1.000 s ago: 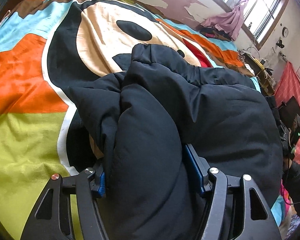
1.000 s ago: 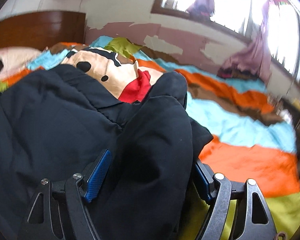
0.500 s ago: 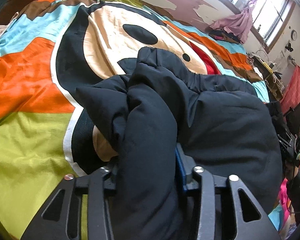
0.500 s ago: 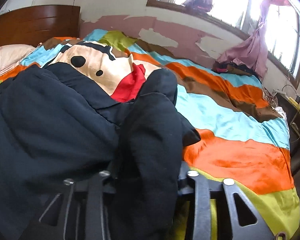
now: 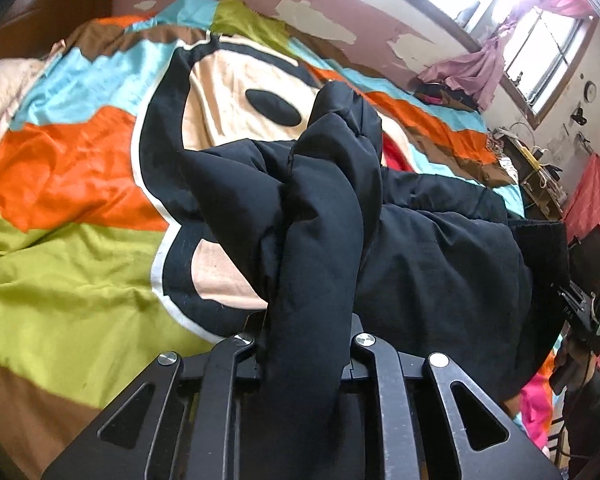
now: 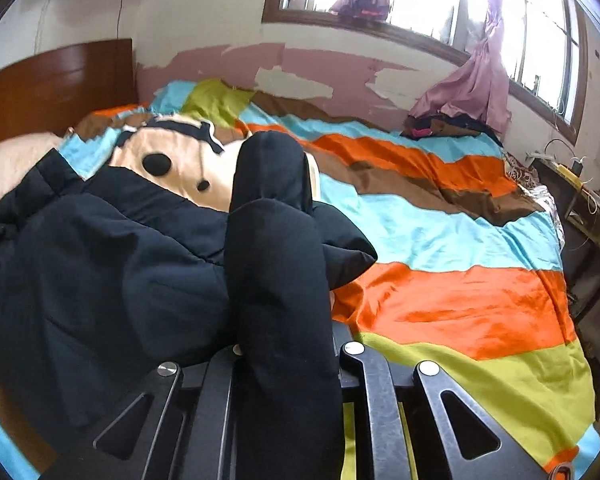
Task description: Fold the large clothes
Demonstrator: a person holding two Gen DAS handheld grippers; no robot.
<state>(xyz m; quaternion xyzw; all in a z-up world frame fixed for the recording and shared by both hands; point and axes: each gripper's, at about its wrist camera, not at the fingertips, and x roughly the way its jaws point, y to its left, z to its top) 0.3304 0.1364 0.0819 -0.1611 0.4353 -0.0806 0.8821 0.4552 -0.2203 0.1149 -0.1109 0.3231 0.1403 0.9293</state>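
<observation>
Black jacket bunched in L gripper & R gripper, jaws clamped, above bedspread.

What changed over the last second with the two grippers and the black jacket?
Both grippers closed: the left gripper and right gripper, open around bunched folds a second ago, now clamp the black jacket and have lifted those folds off the bedspread. The rest of the jacket still lies on the bed; the bedspread is unmoved.
</observation>
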